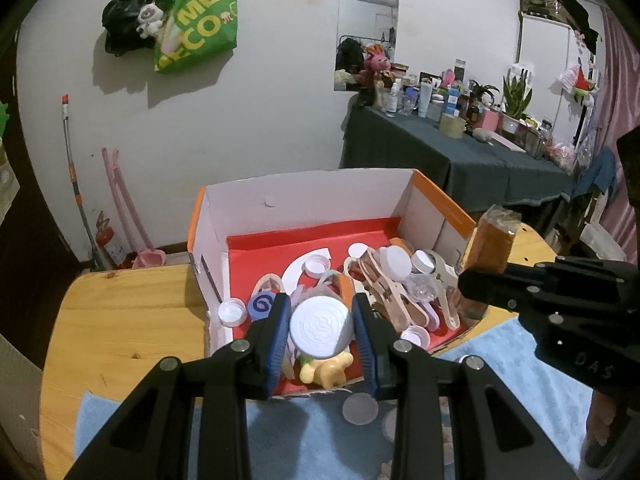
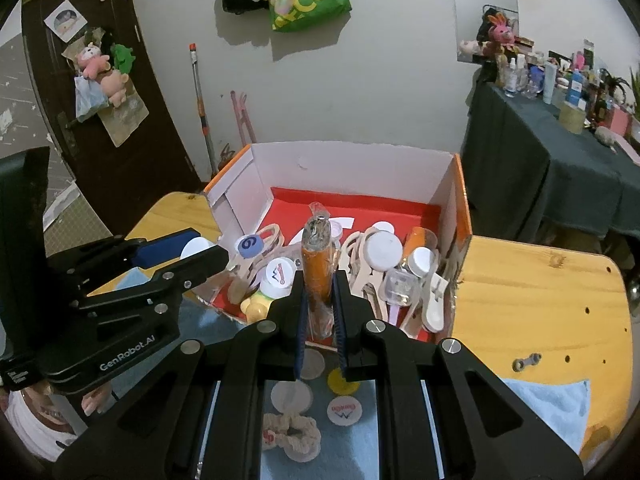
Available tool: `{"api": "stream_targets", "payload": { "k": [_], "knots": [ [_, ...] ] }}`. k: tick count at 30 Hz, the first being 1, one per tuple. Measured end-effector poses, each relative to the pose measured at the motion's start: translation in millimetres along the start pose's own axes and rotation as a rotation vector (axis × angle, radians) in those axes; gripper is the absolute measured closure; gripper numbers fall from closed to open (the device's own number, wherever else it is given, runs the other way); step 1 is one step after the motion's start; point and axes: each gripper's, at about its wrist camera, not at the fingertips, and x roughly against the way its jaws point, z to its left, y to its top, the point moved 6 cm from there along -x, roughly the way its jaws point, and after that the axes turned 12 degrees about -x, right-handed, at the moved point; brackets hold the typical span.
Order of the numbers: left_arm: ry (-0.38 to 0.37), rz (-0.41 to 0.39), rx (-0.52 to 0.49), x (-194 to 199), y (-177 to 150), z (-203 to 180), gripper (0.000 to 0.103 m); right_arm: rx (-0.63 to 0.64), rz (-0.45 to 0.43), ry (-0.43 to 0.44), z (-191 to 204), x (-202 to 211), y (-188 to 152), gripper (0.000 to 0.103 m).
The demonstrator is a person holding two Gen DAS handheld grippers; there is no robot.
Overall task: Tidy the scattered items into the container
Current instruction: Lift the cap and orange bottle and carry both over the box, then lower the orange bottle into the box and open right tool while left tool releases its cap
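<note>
With the left hand-held gripper pinching the white lid and the right hand-held gripper pinching the orange packet at lower centre, both should clear the box rim before releasing.

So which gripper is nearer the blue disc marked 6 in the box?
Left. The left gripper, shut on a white round lid, is right beside the blue disc. The right gripper, shut on a wrapped orange stick, sits further across the shoebox.
</note>
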Motion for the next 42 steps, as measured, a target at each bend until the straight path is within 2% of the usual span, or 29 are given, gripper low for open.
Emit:
{"api": "stream_targets", "payload": {
  "k": [16, 35, 42],
  "knots": [
    [-0.006, 0.032, 0.01, -31, 6, 11, 0.069, -0.003, 0.077, -0.001, -5, -48, 7, 0.092],
    [-0.013, 0.109, 0.029, -69, -14, 21, 0.069, -0.068, 0.207, 0.049, -16, -102, -5, 0.092],
    [-0.008, 0.128, 0.039, -76, -20, 25, 0.069, -0.093, 0.232, 0.059, -21, -110, -8, 0.092]
  ]
}}
